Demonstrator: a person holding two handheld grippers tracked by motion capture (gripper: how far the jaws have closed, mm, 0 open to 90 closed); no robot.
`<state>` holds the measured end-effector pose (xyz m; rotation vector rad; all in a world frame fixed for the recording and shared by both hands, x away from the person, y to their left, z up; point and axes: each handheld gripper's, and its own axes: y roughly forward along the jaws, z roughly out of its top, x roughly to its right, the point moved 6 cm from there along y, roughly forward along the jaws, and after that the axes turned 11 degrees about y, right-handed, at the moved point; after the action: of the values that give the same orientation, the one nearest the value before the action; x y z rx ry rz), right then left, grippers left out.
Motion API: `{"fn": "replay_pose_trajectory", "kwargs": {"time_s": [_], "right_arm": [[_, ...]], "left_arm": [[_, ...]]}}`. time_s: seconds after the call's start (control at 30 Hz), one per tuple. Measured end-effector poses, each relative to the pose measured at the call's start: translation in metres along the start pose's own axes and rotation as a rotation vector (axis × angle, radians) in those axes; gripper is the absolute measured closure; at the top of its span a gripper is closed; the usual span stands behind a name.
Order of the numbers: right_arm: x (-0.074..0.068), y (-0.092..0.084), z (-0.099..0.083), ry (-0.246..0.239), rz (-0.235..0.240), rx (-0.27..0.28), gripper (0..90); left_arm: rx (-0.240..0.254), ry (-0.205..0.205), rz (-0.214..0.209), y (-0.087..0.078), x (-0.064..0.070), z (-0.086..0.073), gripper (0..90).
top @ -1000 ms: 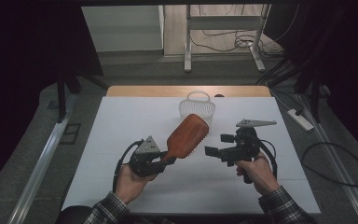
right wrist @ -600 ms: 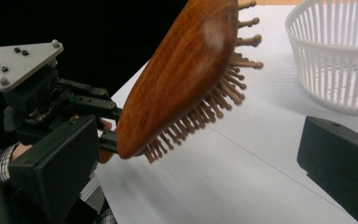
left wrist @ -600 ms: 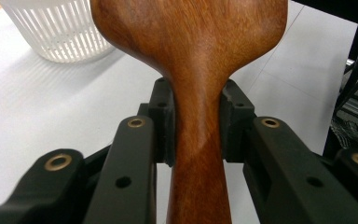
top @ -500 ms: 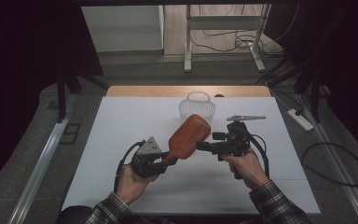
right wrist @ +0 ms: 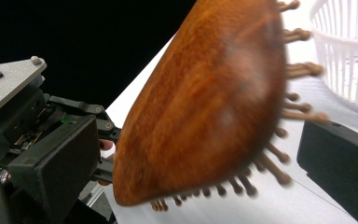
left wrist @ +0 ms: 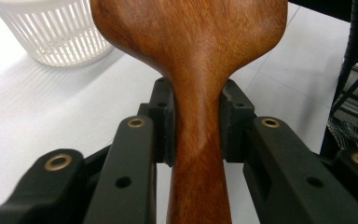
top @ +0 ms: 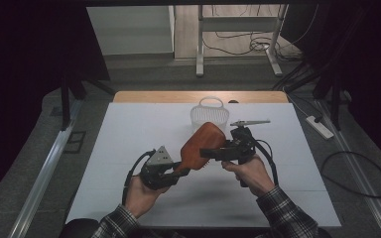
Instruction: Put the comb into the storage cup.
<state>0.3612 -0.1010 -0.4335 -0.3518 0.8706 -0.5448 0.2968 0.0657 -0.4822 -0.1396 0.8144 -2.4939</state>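
Observation:
A brown wooden hairbrush (top: 201, 146) is lifted over the white table, head pointing up and away. My left gripper (top: 176, 171) is shut on its narrow handle; the left gripper view has both pads pressed against the handle (left wrist: 196, 140). My right gripper (top: 213, 151) stands open at the brush head. In the right gripper view the head (right wrist: 205, 102) sits between the two black jaws, back facing me, bristles toward the right jaw. I cannot tell whether either jaw touches it.
A white slatted plastic basket (top: 209, 116) stands just behind the brush on the white table top (top: 129, 129). A wooden strip (top: 198, 96) runs along the far edge. A power strip (top: 320, 126) and cables lie on the floor at the right.
My right gripper has moved left from open table space to the brush head, which now sits between its jaws. The left gripper and brush have stayed almost in place.

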Motion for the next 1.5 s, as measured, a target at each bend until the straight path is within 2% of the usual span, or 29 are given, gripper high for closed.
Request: {"fn": "replay_pose_trajectory", "kwargs": {"time_s": [0.13, 0.37, 0.43, 0.47, 0.53, 0.57, 0.67, 0.83, 0.9, 1.0, 1.13, 1.5], "right_arm": [[-0.001, 0.005, 0.002, 0.009, 0.007, -0.004, 0.6], [0.001, 0.009, 0.004, 0.041, 0.034, -0.002, 8.1], [0.0, 0.009, 0.005, 0.055, 0.048, 0.0, 12.1], [0.0, 0.009, 0.005, 0.067, 0.067, 0.003, 18.8], [-0.001, 0.009, 0.006, 0.081, 0.081, 0.007, 25.3], [-0.001, 0.009, 0.006, 0.081, 0.081, 0.007, 25.3], [0.0, 0.008, 0.007, 0.097, 0.094, 0.009, 32.6], [0.003, 0.005, 0.009, 0.204, 0.166, 0.016, 41.5], [0.003, 0.005, 0.009, 0.212, 0.173, 0.014, 42.3], [0.004, 0.005, 0.006, 0.227, 0.167, -0.007, 44.3], [0.003, 0.005, 0.005, 0.242, 0.168, -0.01, 46.9], [-0.002, 0.005, 0.004, 0.227, 0.154, -0.006, 54.8]], "left_arm": [[0.0, 0.004, 0.003, 0.001, 0.001, 0.0, 71.4], [0.006, 0.009, 0.009, 0.0, 0.002, 0.001, 71.4], [0.006, 0.009, 0.011, 0.0, 0.002, 0.001, 71.4], [0.006, 0.01, 0.01, 0.001, 0.002, 0.001, 71.4], [0.003, 0.012, 0.011, 0.001, 0.002, 0.001, 71.4], [0.003, 0.012, 0.011, 0.001, 0.002, 0.001, 71.4], [0.004, 0.011, 0.011, 0.001, 0.002, 0.001, 71.4], [-0.005, 0.025, 0.011, 0.003, 0.003, 0.0, 71.3], [-0.014, 0.03, 0.01, 0.004, 0.003, -0.001, 71.2], [-0.03, 0.035, 0.009, 0.008, 0.004, -0.003, 71.2], [-0.042, 0.043, 0.012, 0.009, 0.004, -0.004, 71.1], [-0.063, 0.057, 0.027, 0.013, 0.003, -0.006, 70.4]]}}
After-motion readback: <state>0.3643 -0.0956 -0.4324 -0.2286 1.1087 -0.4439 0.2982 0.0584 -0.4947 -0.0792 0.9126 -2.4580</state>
